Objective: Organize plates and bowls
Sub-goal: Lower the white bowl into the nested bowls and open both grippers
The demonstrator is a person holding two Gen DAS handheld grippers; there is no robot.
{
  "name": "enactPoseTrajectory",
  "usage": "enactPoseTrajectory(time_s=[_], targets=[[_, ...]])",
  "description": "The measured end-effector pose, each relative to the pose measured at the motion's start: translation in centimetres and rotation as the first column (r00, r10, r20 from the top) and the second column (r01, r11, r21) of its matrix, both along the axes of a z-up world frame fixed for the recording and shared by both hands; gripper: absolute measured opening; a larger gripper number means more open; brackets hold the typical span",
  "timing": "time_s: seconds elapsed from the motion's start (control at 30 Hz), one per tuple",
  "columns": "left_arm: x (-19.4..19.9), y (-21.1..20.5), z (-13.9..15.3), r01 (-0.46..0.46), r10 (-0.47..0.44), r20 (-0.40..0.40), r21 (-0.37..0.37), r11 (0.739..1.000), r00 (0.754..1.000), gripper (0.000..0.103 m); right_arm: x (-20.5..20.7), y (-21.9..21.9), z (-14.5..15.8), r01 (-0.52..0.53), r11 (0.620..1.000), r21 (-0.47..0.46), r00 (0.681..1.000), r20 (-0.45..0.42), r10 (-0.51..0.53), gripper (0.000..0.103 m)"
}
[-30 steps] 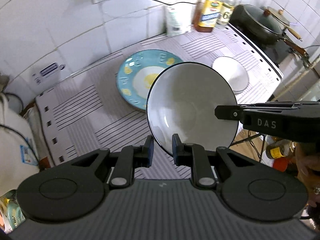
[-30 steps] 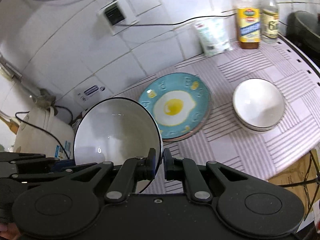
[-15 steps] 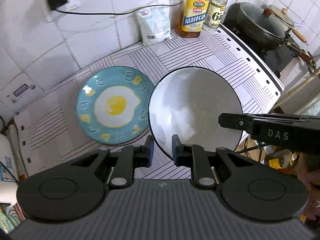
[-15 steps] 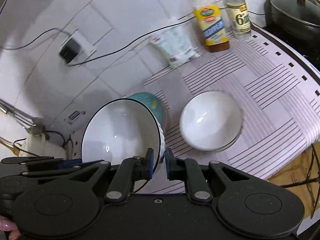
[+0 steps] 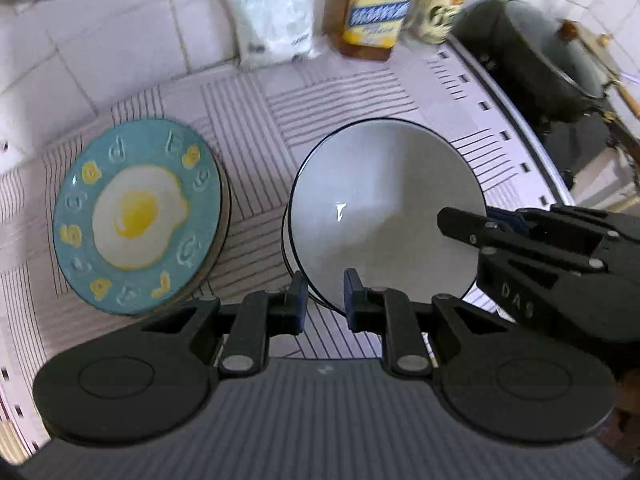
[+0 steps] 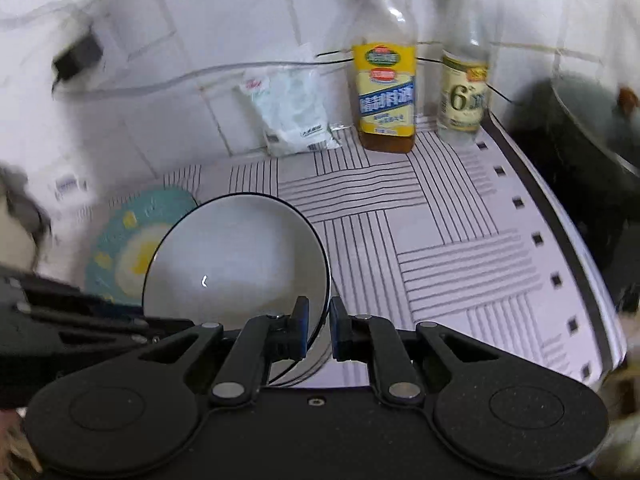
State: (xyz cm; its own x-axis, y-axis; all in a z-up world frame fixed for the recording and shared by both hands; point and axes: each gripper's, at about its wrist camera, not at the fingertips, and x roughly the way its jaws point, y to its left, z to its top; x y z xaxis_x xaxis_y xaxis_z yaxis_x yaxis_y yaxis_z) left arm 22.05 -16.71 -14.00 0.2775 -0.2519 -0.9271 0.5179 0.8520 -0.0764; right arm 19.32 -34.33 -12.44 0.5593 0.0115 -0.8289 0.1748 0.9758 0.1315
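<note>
A white bowl with a dark rim [image 5: 386, 216] is held by both grippers. My left gripper [image 5: 325, 298] is shut on its near rim. My right gripper [image 6: 318, 330] is shut on its right rim and reaches in from the right in the left wrist view [image 5: 460, 224]. The bowl [image 6: 236, 264] sits low over the striped mat, with a second rim showing just under it [image 5: 285, 248]; the smaller white bowl is hidden beneath. A teal plate with a fried-egg design [image 5: 138, 216] lies to the left, also seen in the right wrist view [image 6: 128, 248].
The striped mat [image 6: 440, 240] covers the counter. An oil bottle [image 6: 384, 76], a clear bottle [image 6: 466, 72] and a white packet [image 6: 288, 112] stand against the tiled wall. A dark lidded pot [image 5: 532, 60] sits at the right. The counter edge [image 6: 580, 264] runs down the right.
Both grippers carried the dark-rimmed bowl right and down, over the smaller white bowl, which is now covered. The teal plate has not moved.
</note>
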Motion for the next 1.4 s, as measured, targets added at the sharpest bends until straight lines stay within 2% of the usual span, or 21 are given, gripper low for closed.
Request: enactPoseTrajectory(time_s=[0.23,0.43,0.63,0.7,0.83,0.9,1.0,1.13,1.4], targets=[[0.9,-0.7,-2.6,-0.070,0.071,-0.083,0.019,0.997,0.994,0.017,0.6,0.0,-2.2,-0.146,0.982,-0.118,0.989,0.009,0.148,0.014],[1.0,-1.1,-2.9,-0.075,0.080,-0.086,0.055,0.996,0.993,0.019,1.1,-0.3,-2.8,-0.203,0.974,-0.102,0.978,0.021,0.206,0.015],[1.2,-1.6,-3.0,-0.091,0.102,-0.134,0.089,0.992,0.986,0.022,0.9,1.4,-3.4,-0.303,0.922,-0.241,0.949,0.007,0.314,0.015],[1.2,-1.5,-2.9,-0.096,0.107,-0.138,0.083,0.992,0.985,0.022,0.8,1.5,-3.4,-0.306,0.916,-0.258,0.948,0.008,0.318,0.015],[1.5,-1.2,-3.0,-0.111,0.120,-0.149,0.062,0.992,0.982,0.025,1.1,1.0,-3.5,-0.292,0.928,-0.232,0.953,0.017,0.304,0.015],[1.7,-1.0,-3.0,-0.124,0.130,-0.164,0.046,0.991,0.978,0.032,1.3,1.1,-3.5,-0.296,0.924,-0.244,0.951,0.011,0.308,0.015],[1.7,-0.7,-3.1,-0.164,0.170,-0.170,0.048,0.985,0.971,0.037,1.2,1.3,-3.7,-0.299,0.919,-0.257,0.950,0.015,0.313,0.015],[1.2,-0.6,-2.7,-0.172,0.176,-0.150,0.037,0.984,0.973,0.040,1.0,0.8,-3.8,-0.305,0.922,-0.240,0.946,0.034,0.322,0.015],[-0.3,2.1,-1.7,-0.266,0.255,-0.147,-0.065,0.962,0.956,0.040,0.6,0.1,-3.8,-0.295,0.936,-0.190,0.947,0.076,0.314,0.017]])
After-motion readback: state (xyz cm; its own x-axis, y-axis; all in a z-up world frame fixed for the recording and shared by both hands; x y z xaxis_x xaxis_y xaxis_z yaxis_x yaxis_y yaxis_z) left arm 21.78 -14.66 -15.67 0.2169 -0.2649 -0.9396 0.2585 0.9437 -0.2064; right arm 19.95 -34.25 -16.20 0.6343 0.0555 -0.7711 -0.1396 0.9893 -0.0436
